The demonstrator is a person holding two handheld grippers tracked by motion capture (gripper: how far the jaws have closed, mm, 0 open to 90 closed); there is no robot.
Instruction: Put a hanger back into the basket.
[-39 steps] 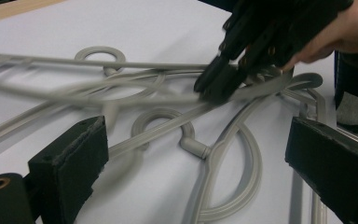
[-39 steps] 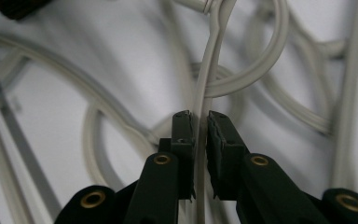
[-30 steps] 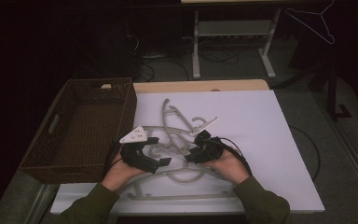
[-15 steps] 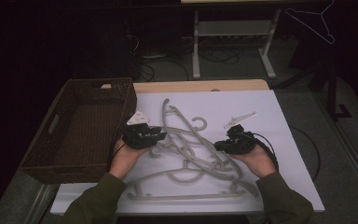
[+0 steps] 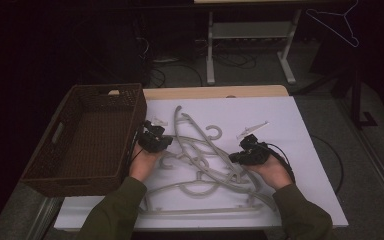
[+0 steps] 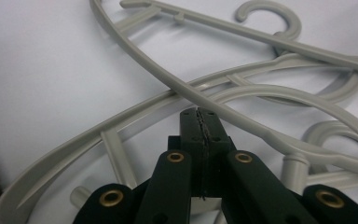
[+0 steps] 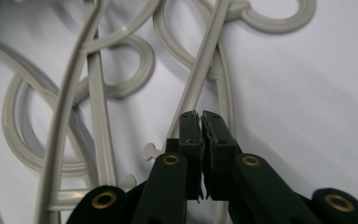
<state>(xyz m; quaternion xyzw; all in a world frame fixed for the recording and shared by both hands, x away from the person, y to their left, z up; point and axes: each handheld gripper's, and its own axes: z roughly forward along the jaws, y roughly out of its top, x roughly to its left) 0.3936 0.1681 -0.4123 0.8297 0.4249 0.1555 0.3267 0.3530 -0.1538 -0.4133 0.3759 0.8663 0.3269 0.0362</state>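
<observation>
Several grey plastic hangers lie tangled on the white table top. My left gripper sits at the pile's left edge, beside the wicker basket, shut with nothing in its jaws. In the left gripper view its closed jaws hover just over a crossing hanger arm. At the pile's right edge my right gripper is shut too, also on nothing. Seen from the right gripper view, its tips are next to a straight hanger arm.
A dark wicker basket stands at the table's left. Two small clear plastic pieces lie beyond the grippers. A white stand and cables are on the floor behind. A hanger hangs at the top right.
Both hands were close together at the pile's front. They have moved apart: the left up toward the basket, the right out to the pile's right edge.
</observation>
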